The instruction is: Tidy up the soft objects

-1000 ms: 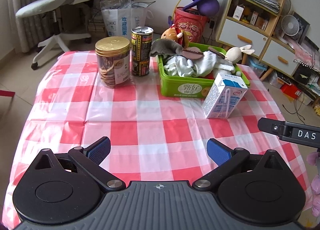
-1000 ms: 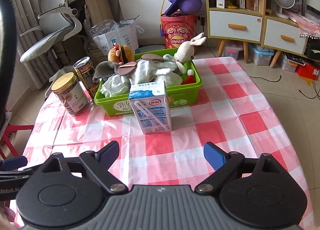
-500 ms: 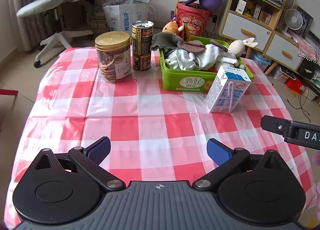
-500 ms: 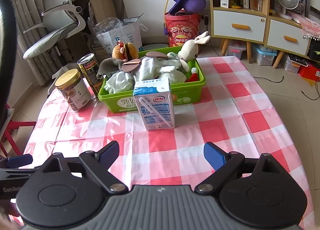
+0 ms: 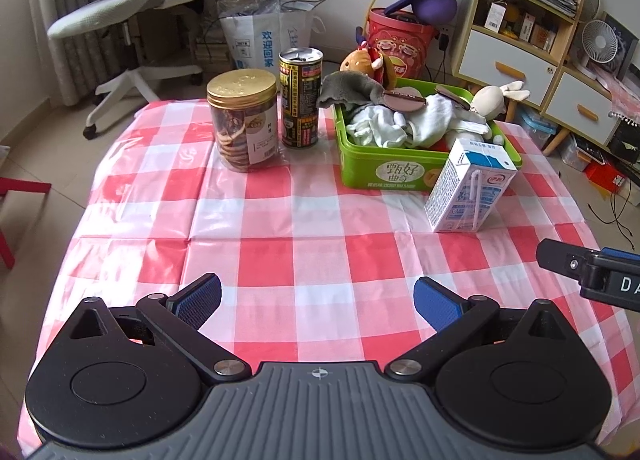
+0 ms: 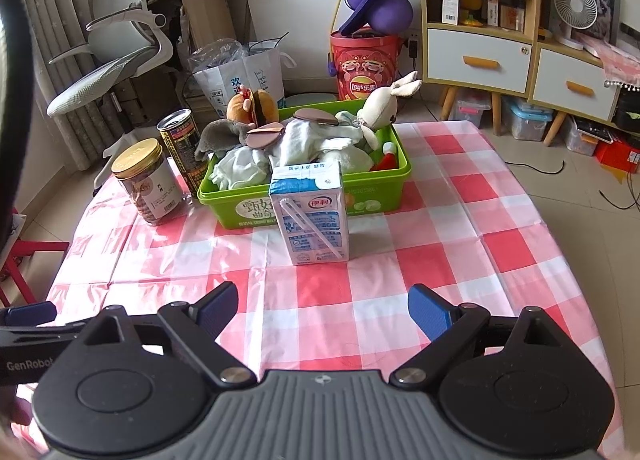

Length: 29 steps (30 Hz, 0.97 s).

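Note:
A green bin at the back of the checked table holds soft things: white cloth, a grey plush, a cream rabbit doll and a burger plush. My left gripper is open and empty above the table's near side. My right gripper is open and empty, well short of the bin; its side also shows in the left wrist view.
A milk carton stands in front of the bin. A gold-lidded cookie jar and a black can stand left of it. Office chair, red bucket and shelves stand behind the table.
Both grippers have pulled back and risen slightly from the table, so the bin and carton look a little farther off. Both stay open; nothing on the table moved.

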Available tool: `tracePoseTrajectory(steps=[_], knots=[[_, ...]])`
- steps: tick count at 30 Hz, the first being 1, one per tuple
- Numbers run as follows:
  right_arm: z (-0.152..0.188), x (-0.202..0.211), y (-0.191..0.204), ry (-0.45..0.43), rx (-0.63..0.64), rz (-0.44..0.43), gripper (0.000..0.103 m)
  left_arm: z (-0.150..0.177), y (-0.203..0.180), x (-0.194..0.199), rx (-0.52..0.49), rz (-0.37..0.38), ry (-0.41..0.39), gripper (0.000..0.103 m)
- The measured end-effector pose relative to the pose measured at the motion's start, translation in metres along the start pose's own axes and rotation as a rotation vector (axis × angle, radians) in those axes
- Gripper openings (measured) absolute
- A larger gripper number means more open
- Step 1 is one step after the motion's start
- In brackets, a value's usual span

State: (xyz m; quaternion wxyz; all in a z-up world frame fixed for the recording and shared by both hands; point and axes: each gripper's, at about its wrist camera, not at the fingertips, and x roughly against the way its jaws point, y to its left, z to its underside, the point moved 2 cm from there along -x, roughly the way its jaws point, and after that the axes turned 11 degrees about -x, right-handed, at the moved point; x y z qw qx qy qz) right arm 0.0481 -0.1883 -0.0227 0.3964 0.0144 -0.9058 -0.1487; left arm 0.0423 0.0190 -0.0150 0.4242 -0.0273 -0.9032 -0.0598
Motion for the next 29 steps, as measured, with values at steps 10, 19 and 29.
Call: tracePoseTrajectory(steps=[10,19,29], knots=[[-0.002,0.0,0.0,-0.005,0.007,0.006,0.068,-0.003,-0.006,-0.002,-0.008,-0.015,-0.001,0.098],[-0.002,-0.001,-0.001,0.002,0.0,0.01,0.068,-0.003,-0.01,-0.003,-0.016,-0.015,0.002,0.098],[0.0,-0.003,0.0,0.006,0.006,0.013,0.068,-0.002,-0.012,-0.006,-0.031,-0.029,0.009,0.098]])
